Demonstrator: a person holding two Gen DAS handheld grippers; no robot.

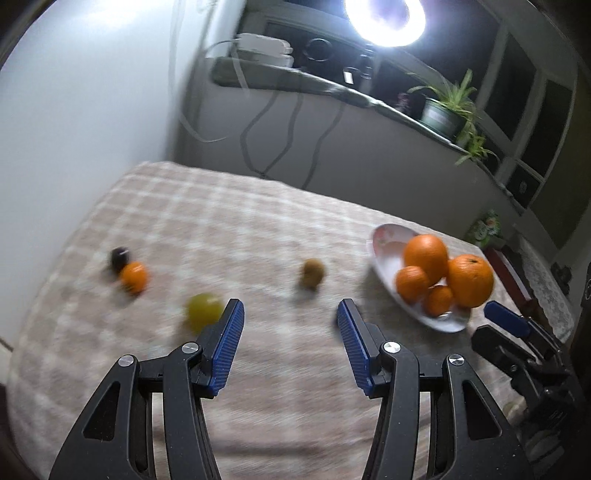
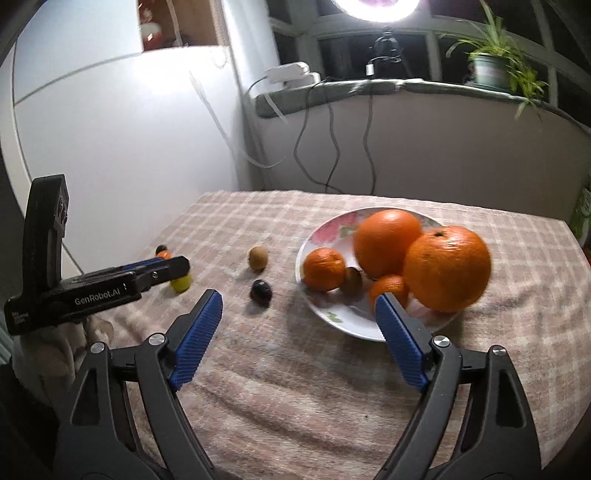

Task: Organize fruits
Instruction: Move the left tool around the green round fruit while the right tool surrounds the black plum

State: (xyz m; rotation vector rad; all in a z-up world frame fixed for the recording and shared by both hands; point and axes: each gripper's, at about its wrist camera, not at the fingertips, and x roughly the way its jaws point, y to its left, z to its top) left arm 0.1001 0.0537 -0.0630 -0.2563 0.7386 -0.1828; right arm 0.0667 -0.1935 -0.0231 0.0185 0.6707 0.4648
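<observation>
A flowered white plate (image 2: 369, 330) (image 1: 384, 273) holds two big oranges (image 2: 447, 267) (image 1: 471, 280), two small tangerines (image 2: 324, 268) and a kiwi (image 2: 351, 280). On the checked cloth lie a kiwi (image 2: 257, 257) (image 1: 313, 273), a dark plum (image 2: 260, 291), a yellow-green fruit (image 2: 181, 283) (image 1: 203, 311), a small tangerine (image 1: 133, 277) and another dark fruit (image 1: 119, 256). My left gripper (image 1: 290, 317) is open and empty above the cloth, near the yellow-green fruit. My right gripper (image 2: 299, 306) is open and empty before the plate.
The table (image 2: 517, 332) stands against a white wall, with a windowsill (image 2: 406, 88) behind it carrying cables, a potted plant (image 2: 491, 70) and a ring light (image 2: 376, 7). The left gripper body (image 2: 92, 288) shows in the right wrist view, the right gripper (image 1: 517, 343) in the left wrist view.
</observation>
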